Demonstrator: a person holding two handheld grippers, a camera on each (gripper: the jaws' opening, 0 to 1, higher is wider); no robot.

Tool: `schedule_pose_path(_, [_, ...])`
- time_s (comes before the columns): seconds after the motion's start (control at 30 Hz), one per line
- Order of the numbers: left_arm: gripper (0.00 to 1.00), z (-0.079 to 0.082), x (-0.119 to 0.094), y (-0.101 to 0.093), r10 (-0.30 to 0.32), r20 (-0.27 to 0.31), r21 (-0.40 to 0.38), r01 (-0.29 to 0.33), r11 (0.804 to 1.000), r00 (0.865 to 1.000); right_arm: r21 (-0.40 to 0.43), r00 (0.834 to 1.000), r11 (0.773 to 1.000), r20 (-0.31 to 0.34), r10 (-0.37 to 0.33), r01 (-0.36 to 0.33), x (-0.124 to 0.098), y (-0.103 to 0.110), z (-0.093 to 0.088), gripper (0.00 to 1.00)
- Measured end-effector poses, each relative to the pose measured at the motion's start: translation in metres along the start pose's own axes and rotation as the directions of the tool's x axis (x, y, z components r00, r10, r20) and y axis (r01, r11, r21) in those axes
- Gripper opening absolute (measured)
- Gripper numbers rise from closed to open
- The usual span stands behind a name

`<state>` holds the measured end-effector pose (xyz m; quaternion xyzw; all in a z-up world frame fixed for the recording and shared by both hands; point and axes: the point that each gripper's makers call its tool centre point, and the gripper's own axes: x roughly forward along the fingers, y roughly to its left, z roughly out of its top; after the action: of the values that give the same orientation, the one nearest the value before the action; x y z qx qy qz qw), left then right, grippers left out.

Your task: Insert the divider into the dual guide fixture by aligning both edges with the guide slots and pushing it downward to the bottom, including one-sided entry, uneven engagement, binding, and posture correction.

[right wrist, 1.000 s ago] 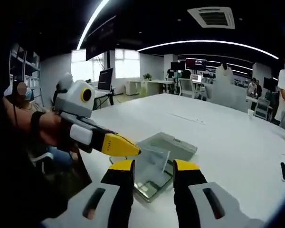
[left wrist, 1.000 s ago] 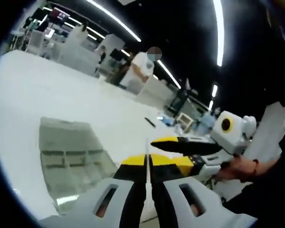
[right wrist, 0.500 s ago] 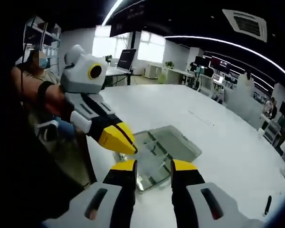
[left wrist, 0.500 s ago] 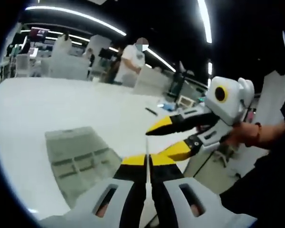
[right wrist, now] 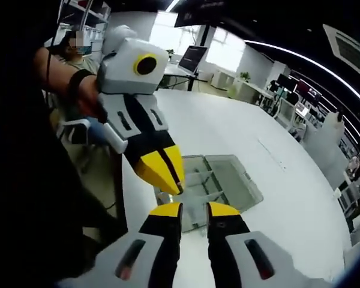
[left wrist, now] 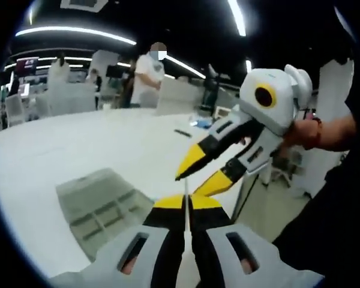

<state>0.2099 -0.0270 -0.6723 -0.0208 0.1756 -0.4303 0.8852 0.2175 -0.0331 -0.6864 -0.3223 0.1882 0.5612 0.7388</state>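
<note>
A wide white table (right wrist: 240,129) stands under strip ceiling lights (left wrist: 72,31), with bright windows (right wrist: 225,48) beyond.

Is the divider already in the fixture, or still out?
Out. The divider is pinched edge-on in the left gripper, held above the fixture on the table.

In the right gripper view, the left gripper (right wrist: 168,174) crowds the 11 o'clock approach above the clear compartmented plastic fixture (right wrist: 219,183); the broad white table (right wrist: 240,135) lies open toward 1 o'clock.

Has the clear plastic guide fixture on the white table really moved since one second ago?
Cannot tell. The clear plastic guide fixture sits near the white table's near edge in every right gripper view; its shift in the picture may come from the moving camera.
</note>
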Motion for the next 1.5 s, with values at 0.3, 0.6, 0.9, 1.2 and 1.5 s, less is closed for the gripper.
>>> schedule_pose_path(0.3, [0.00,0.000,-0.001,0.002,-0.005,0.000,0.071,0.005,0.997,1.000,0.000,0.998,0.999,-0.033,0.049,-0.049,0.000,0.003,-0.005,0.00])
schedule_pose_path(0.6, [0.02,0.001,0.000,0.010,0.005,0.007,0.080,-0.006,0.997,1.000,0.009,0.995,0.996,-0.037,0.090,-0.090,-0.007,0.002,0.000,0.00])
schedule_pose_path(0.9, [0.04,0.000,0.001,0.011,-0.003,0.001,0.073,0.003,0.997,1.000,0.007,0.989,0.992,-0.075,0.127,-0.127,-0.010,0.007,0.001,0.00])
schedule_pose_path(1.2, [0.06,0.006,0.004,0.011,-0.020,0.007,0.047,0.019,0.999,1.000,0.057,0.990,0.991,-0.073,0.125,-0.121,-0.015,0.003,0.001,0.00])
schedule_pose_path(1.5, [0.11,0.005,-0.001,0.015,0.003,-0.003,0.037,-0.003,0.999,1.000,0.072,0.990,0.991,-0.079,0.116,-0.111,-0.017,0.003,0.002,0.00])
